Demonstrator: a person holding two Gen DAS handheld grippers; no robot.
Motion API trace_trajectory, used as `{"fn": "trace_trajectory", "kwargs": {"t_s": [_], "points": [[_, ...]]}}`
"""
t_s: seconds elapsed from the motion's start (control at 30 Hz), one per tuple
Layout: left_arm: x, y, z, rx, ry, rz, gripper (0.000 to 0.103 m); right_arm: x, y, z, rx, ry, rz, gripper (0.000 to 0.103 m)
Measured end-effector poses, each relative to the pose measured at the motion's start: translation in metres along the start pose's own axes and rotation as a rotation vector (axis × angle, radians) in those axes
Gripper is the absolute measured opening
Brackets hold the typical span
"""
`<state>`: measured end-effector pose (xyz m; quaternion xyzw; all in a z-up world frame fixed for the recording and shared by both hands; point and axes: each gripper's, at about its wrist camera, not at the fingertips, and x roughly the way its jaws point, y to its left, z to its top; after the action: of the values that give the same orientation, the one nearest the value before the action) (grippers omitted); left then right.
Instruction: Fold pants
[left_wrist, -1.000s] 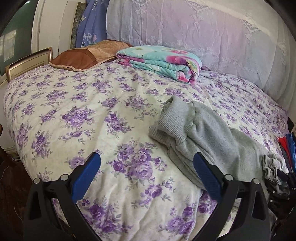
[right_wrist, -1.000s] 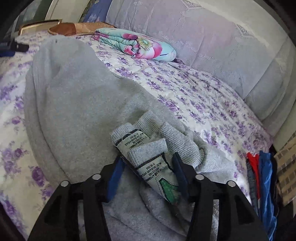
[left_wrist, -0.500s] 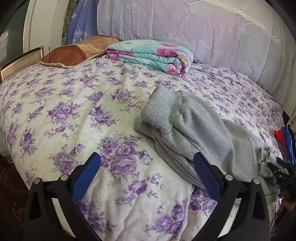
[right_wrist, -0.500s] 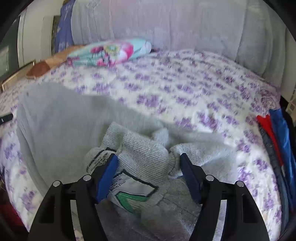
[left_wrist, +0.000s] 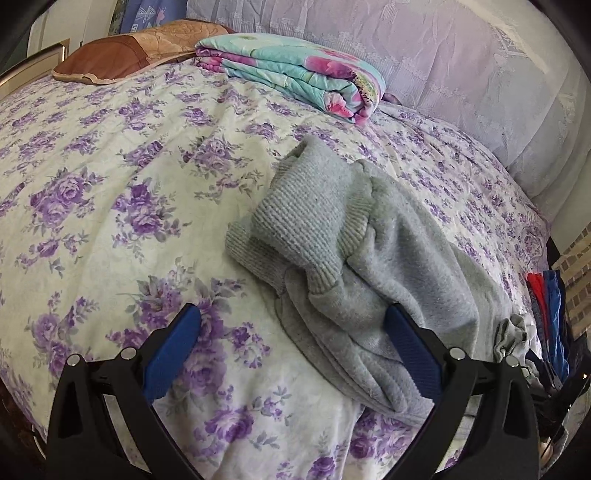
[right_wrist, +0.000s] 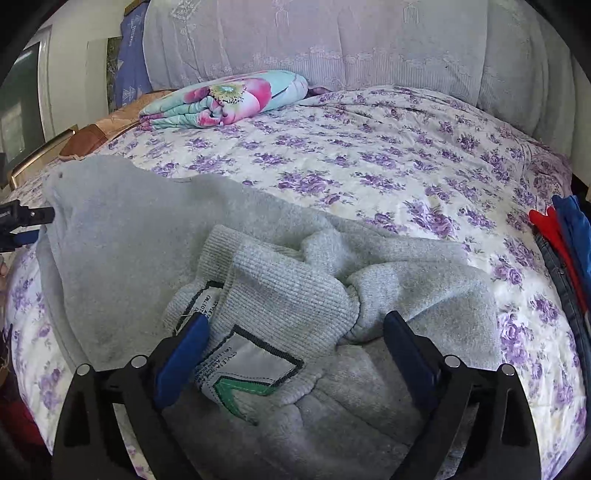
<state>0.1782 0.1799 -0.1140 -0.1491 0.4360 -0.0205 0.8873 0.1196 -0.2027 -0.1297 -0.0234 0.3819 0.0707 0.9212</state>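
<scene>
bed (left_wrist: 110, 192): floral cover, mostly bare | grey pants (left_wrist: 369, 258) bunched near its edge | left gripper (left_wrist: 295, 350) jaws wide, empty | right gripper (right_wrist: 295, 347) jaws opening, straddling waistband, not pressing

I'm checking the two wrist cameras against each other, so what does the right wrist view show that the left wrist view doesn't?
Only the right wrist view shows the label sewn inside the ribbed waistband, with its green mark, lying between the right tongs, whose jaws are opening and do not press it. Only the left wrist view shows the ribbed cuffs at the trousers' other end, with the left tongs open over the bedspread. Both show the grey pants, the folded floral quilt and the brown pillow.
</scene>
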Motion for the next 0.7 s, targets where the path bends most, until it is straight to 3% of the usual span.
{"fn": "trace_trajectory", "kwargs": {"t_s": [0.1,0.2,0.33,0.53,0.63,0.7], "points": [[0.003,0.003,0.007,-0.026,0.013,-0.033,0.098,-0.016,-0.008,-0.003,0.056,-0.076,0.046,0.096],[-0.001,0.011,0.012,-0.095,0.029,-0.113,0.098,-0.031,-0.023,-0.008,0.139,-0.138,0.125,0.096],[-0.013,0.019,0.013,-0.185,0.023,-0.241,0.098,-0.025,-0.036,-0.013,0.199,-0.116,0.152,0.097],[0.014,0.015,0.023,-0.195,0.052,-0.149,0.098,-0.02,-0.033,-0.019,0.194,-0.108,0.16,0.099],[0.023,0.013,0.024,-0.181,0.026,-0.129,0.098,-0.021,-0.035,-0.02,0.203,-0.11,0.172,0.099],[0.02,0.012,0.022,-0.172,0.005,-0.128,0.092,-0.02,-0.036,-0.021,0.207,-0.111,0.176,0.099]]}}
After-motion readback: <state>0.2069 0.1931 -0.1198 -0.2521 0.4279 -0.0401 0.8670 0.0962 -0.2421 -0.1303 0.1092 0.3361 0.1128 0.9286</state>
